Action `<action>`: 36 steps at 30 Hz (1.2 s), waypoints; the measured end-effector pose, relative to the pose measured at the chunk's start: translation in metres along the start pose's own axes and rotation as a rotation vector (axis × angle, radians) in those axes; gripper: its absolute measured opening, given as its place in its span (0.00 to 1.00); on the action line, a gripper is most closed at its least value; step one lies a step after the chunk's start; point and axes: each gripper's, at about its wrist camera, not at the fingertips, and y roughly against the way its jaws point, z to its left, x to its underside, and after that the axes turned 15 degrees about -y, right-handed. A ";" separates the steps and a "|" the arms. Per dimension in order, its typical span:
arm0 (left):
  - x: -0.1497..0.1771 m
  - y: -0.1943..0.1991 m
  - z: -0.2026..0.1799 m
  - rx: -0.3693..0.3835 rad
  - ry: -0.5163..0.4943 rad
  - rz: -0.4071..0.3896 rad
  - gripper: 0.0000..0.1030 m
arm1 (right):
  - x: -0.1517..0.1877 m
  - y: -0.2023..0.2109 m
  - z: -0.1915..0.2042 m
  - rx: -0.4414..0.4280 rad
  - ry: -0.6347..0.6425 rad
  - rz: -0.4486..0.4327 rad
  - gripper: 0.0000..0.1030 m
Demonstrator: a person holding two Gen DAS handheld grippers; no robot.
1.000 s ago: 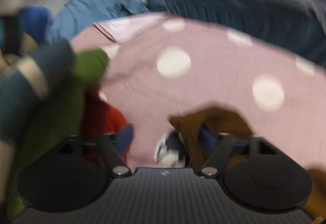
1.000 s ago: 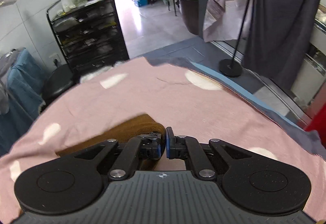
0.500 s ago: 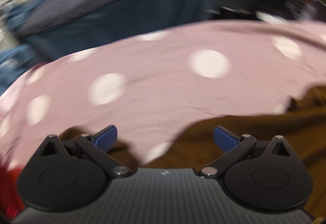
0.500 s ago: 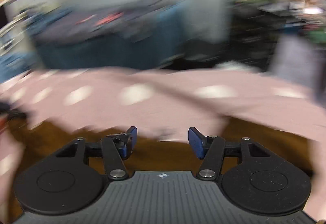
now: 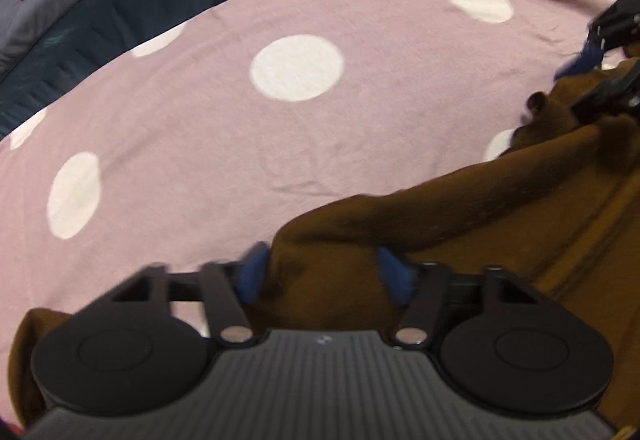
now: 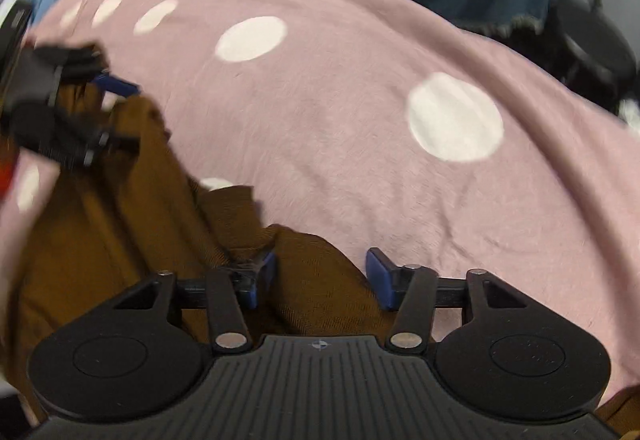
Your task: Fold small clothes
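Brown cloth, a small garment [image 5: 500, 224], lies rumpled on the pink spotted cover [image 5: 280, 127] that drapes the counter, bunched toward me in both wrist views. My left gripper [image 5: 324, 272] has its jaws apart, and a raised fold of the garment sits between the blue pads [image 5: 252, 272] without being pinched. My right gripper [image 6: 320, 270] is just as wide apart, straddling another hump of the same cloth [image 6: 320, 280] at its near edge. In the left view I can see the right gripper [image 5: 592, 79] at the far corner of the garment, so the two are well apart along one edge. I judge the step to be taking hold of two corners before a fold. The main risk is closing on too thick a bundle: several layers would come up together and the fold would go crooked. The pads could also catch the cover underneath, since the cloth lies flat against it, and drag it along. Both views are somewhat blurred, so I cannot tell exactly where the hem runs.
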 end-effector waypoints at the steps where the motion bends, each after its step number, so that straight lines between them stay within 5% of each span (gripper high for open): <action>1: -0.002 0.001 -0.002 0.010 -0.013 -0.003 0.29 | 0.006 0.004 0.006 -0.028 0.032 0.024 0.04; 2: -0.005 0.003 -0.004 0.019 -0.024 -0.002 0.09 | 0.010 0.005 0.009 -0.054 0.042 0.058 0.06; 3: -0.009 0.006 -0.005 0.023 -0.032 -0.007 0.06 | 0.016 0.009 0.012 -0.050 0.059 0.055 0.06; 7: -0.023 0.025 0.008 -0.038 0.037 -0.099 0.06 | 0.020 0.041 0.002 0.019 0.000 -0.121 0.05; 10: -0.032 0.039 0.020 -0.221 0.136 -0.177 0.07 | 0.010 0.073 -0.013 0.137 -0.099 -0.328 0.05; 12: -0.033 0.039 0.030 -0.281 0.237 -0.194 0.17 | 0.004 0.083 -0.021 0.178 -0.144 -0.403 0.06; 14: -0.034 0.027 0.039 -0.262 0.301 -0.122 0.51 | 0.001 0.073 -0.021 0.244 -0.111 -0.375 0.05; 16: -0.033 0.020 0.036 -0.291 0.302 -0.063 0.60 | 0.008 0.059 -0.016 0.387 -0.050 -0.371 0.07; 17: -0.030 0.019 0.031 -0.293 0.292 -0.052 0.69 | 0.011 0.048 -0.015 0.466 -0.045 -0.362 0.22; 19: -0.030 0.017 0.021 -0.279 0.243 -0.049 0.85 | 0.018 0.031 -0.021 0.561 -0.062 -0.277 0.29; 22: -0.036 0.016 0.008 -0.313 0.133 -0.065 0.88 | 0.034 0.045 -0.025 0.491 -0.131 -0.321 0.33; 23: -0.042 0.016 0.008 -0.329 0.115 -0.070 0.97 | 0.038 0.053 -0.024 0.465 -0.151 -0.346 0.43; 25: -0.052 0.013 0.012 -0.334 0.121 -0.080 1.00 | 0.044 0.066 -0.017 0.410 -0.178 -0.377 0.62; 29: -0.066 -0.002 0.020 -0.152 0.121 -0.095 1.00 | 0.059 0.079 0.000 0.326 -0.198 -0.389 0.65; 32: -0.074 -0.023 0.003 -0.052 -0.004 -0.037 0.99 | 0.074 0.079 0.008 0.287 -0.242 -0.369 0.65; 34: -0.076 -0.034 -0.017 -0.061 -0.125 0.007 0.91 | 0.083 0.076 0.006 0.274 -0.291 -0.348 0.65; 36: -0.074 -0.030 -0.031 -0.075 -0.179 -0.050 0.67 | 0.094 0.075 0.002 0.264 -0.340 -0.326 0.65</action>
